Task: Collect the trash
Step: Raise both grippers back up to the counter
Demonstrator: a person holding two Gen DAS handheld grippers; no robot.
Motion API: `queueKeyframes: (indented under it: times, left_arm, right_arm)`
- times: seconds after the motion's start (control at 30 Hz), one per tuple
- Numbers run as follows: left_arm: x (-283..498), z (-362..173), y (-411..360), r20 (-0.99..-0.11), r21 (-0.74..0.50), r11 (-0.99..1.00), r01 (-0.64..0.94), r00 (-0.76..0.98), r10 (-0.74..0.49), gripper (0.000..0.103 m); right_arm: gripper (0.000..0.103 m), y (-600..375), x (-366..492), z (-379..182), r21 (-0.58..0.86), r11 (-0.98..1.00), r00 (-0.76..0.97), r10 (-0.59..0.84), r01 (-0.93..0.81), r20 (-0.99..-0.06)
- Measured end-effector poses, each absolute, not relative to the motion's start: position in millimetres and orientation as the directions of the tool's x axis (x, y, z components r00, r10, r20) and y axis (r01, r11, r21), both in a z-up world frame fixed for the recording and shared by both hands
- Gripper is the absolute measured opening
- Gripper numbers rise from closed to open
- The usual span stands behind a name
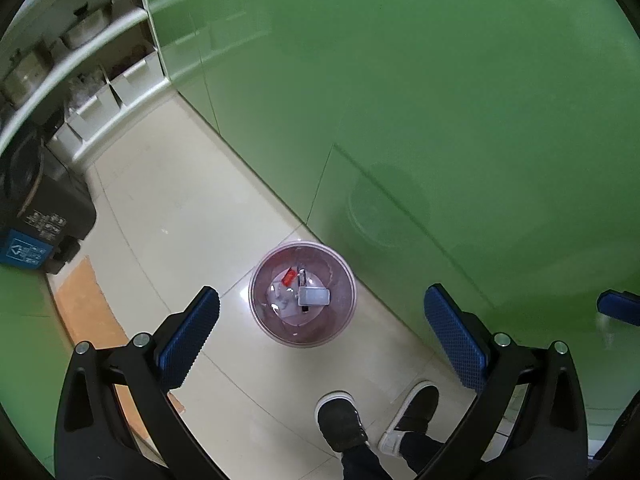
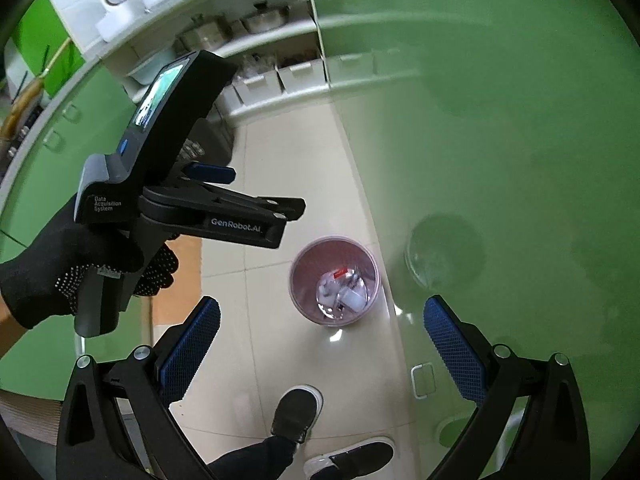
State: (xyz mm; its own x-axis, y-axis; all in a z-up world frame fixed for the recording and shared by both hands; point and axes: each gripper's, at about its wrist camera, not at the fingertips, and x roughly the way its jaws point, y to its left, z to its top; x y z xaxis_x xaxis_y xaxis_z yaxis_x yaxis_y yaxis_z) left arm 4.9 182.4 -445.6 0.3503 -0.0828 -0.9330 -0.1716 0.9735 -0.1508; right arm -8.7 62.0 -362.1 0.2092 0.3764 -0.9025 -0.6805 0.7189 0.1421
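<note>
A round pink waste bin (image 1: 264,304) (image 2: 304,260) stands on the pale tile floor beside the green table. Inside it lie a white box (image 1: 314,296), a red scrap (image 1: 289,278) and crumpled clear wrapping (image 2: 332,292). My left gripper (image 1: 322,320) hangs high above the bin, its blue pads wide apart and nothing between them. My right gripper (image 2: 322,340) is also open and empty above the bin. In the right wrist view a gloved hand (image 2: 60,264) holds the left gripper (image 2: 256,190) at the left. One blue pad (image 1: 618,306) of the right gripper shows at the left wrist view's edge.
The green table (image 1: 440,80) fills the right side, with a clear round dish (image 2: 438,258) on it. White shelves with storage boxes (image 1: 120,92) stand at the back. A black bin with a blue label (image 1: 44,216) and cardboard (image 1: 84,300) are at the left. The person's shoes (image 1: 340,420) are just below the bin.
</note>
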Motion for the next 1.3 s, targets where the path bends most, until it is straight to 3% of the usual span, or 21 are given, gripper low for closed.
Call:
queueKeyframes:
  times: [0.47, 0.93, 1.3]
  left_arm:
    - [-25, -245, 176, -0.863, -0.128, 0.982, -0.14, 0.504, -0.041, 0.1]
    - [-5, -108, 118, -0.761, -0.12, 0.993, -0.015, 0.644, -0.082, 0.1]
    - [37, -73, 55, -0.745, -0.077, 0.986, 0.145, 0.649, -0.154, 0.1]
  right_arm:
    - [0.098, 28, -24, -173, 0.137, 0.733, 0.386, 0.496, -0.666, -0.778]
    - [0.098, -71, 14, -100, 0.101, 0.878, 0.563, 0.384, -0.467, -0.731]
    - [0.098, -133, 39, -81, 0.074, 0.945, 0.611, 0.265, -0.319, -0.746]
